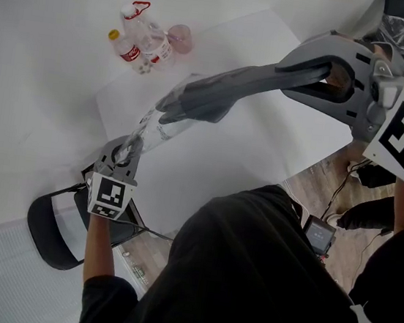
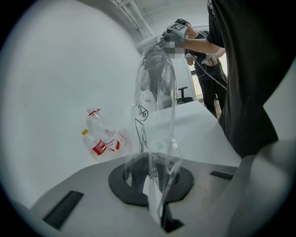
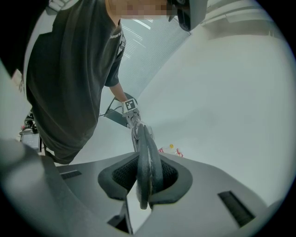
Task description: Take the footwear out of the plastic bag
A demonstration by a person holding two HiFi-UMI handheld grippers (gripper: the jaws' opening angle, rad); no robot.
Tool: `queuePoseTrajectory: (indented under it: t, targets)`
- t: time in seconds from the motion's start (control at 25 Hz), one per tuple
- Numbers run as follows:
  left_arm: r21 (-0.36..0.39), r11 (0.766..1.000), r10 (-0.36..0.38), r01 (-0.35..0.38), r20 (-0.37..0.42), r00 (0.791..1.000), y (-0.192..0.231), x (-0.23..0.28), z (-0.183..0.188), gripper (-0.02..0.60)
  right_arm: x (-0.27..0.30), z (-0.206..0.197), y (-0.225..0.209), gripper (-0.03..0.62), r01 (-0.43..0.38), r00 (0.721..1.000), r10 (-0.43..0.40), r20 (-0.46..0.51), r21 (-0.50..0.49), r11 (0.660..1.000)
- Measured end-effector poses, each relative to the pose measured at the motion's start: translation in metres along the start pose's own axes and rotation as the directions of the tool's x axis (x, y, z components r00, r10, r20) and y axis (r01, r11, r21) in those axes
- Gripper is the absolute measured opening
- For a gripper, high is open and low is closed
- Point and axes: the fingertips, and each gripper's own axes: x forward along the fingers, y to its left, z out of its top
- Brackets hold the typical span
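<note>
A pair of grey slippers (image 1: 234, 87) hangs over the white table (image 1: 277, 148). My right gripper (image 1: 314, 70) is shut on their heel end. In the right gripper view the slippers (image 3: 147, 157) stand edge-on between the jaws of that gripper (image 3: 145, 180). Their toe end sits inside the mouth of a clear plastic bag (image 1: 156, 118). The bag stretches down to my left gripper (image 1: 130, 146), which is shut on its bottom end. In the left gripper view the bag (image 2: 155, 120) rises from the left gripper (image 2: 156, 190), with the dark slippers (image 2: 155, 76) near its top.
Two plastic bottles (image 1: 141, 38) and a pink cup (image 1: 180, 37) lie at the table's far left corner. A black chair (image 1: 57, 227) stands below the left gripper. A small device (image 1: 319, 235) and cables lie on the wooden floor at the right.
</note>
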Motion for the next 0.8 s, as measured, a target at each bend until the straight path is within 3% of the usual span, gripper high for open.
queuePoseTrajectory:
  t: [0.28,0.52,0.6,0.8]
  targets:
    - [-0.066,0.998,-0.004,0.003,-0.006,1.0,0.006,-0.001,-0.002,0.025,-0.013,-0.014,-0.015,0.08,0.093,0.996,-0.094,0.012,0.073,0.993]
    - [-0.173,0.985,0.025,-0.026,-0.01,1.0,0.018,-0.003,-0.017,0.025,-0.023,-0.024,-0.028,0.08,0.168,0.984,-0.173,0.027,0.137,0.976]
    - [-0.244,0.968,0.059,-0.062,-0.017,0.998,0.027,-0.004,-0.023,0.025,-0.026,-0.028,-0.032,0.08,0.192,0.98,-0.199,0.029,0.158,0.969]
    - [-0.404,0.899,0.159,-0.172,-0.067,0.985,0.053,-0.009,-0.036,0.025,-0.031,-0.036,-0.048,0.08,0.29,0.951,-0.305,0.043,0.21,0.934]
